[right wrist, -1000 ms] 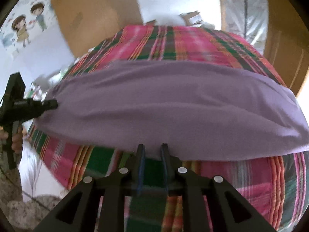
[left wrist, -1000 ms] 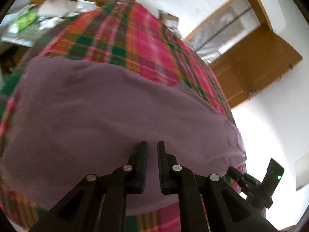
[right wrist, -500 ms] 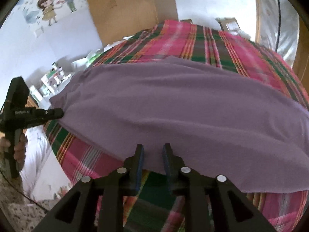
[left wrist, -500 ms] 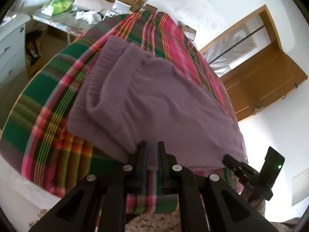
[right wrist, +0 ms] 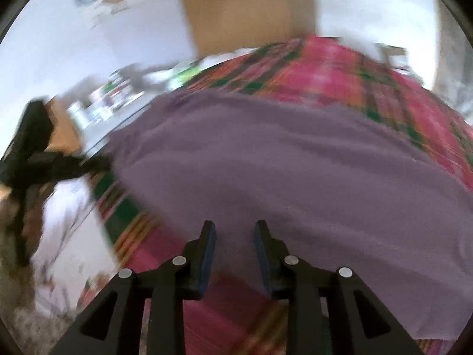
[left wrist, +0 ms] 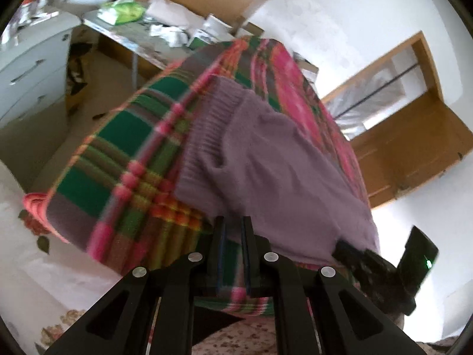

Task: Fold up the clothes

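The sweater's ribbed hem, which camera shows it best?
The left wrist view: the purple sweater's ribbed hem is sharp enough to see its knit. The right wrist view shows only blurred, smooth purple fabric.

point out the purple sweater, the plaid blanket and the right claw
purple sweater (left wrist: 266,159), left wrist view, middle of the knit body
plaid blanket (left wrist: 118,159), left wrist view, green check near its corner
right claw (right wrist: 233,230), right wrist view, midway between its fingertips

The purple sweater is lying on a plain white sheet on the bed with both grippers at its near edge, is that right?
Not quite. The purple sweater lies on a pink and green plaid blanket, not a plain white sheet, as the left wrist view shows. The left gripper and right gripper are at its near edge.
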{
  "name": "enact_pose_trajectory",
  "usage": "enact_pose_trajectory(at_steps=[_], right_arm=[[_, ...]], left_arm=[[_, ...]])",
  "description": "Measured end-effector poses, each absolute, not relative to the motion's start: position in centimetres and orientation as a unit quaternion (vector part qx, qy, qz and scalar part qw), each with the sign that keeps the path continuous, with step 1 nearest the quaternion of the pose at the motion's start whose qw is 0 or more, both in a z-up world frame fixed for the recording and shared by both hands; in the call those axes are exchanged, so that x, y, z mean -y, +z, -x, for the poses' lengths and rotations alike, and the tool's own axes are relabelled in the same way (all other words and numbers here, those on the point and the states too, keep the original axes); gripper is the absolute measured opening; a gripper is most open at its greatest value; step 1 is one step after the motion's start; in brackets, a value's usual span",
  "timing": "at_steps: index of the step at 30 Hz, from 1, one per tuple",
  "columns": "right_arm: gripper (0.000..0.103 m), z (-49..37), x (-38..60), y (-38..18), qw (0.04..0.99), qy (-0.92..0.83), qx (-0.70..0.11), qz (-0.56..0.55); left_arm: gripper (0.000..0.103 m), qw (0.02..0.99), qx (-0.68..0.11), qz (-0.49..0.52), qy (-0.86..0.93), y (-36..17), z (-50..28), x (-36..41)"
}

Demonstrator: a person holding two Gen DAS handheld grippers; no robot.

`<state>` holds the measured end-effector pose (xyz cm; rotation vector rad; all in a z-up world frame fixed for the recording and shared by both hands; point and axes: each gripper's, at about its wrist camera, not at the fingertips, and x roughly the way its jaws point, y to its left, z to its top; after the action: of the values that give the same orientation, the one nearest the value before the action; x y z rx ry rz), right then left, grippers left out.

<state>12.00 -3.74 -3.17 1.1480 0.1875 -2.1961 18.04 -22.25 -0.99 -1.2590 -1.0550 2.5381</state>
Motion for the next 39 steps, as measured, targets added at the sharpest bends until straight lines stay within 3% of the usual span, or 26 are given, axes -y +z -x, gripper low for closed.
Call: enact_pose_trajectory(at_steps=[9,19,24,26,32,39], right_arm=[[0.029,-8.9,7.0,-2.9,0.33,-0.84,-0.062,-0.425],[0.031,-11.1,13.5,-2.1,0.424,-0.81,-0.109,-0.391],[0.045,-12.0,16.3,-1.9,0.455,-0.799,-0.128,-0.373],[0.046,-12.5,17.5,-2.1,0.454,-0.797,-0.151,-0.367],[0.057,-12.7,21.0,-3.5,0.449,-0.787,-0.203,-0.371],[0.057,-12.7,22.9,-4.1,0.416,-0.802,-0.232,-0.361]], left_arm=[[0.01,0.054,0.38,0.404,0.831,-1.3,-17.9,23.2],[0.01,0.031,0.41,0.366,0.835,-0.4,-19.4,25.5],[0.011,0.013,0.432,0.361,0.827,-0.9,-19.5,26.7],[0.02,0.013,0.444,0.361,0.82,-1.2,-19.4,27.0],[0.023,-0.002,0.456,0.363,0.813,-1.7,-19.3,27.7],[0.024,0.002,0.453,0.375,0.809,-1.8,-18.7,27.6]])
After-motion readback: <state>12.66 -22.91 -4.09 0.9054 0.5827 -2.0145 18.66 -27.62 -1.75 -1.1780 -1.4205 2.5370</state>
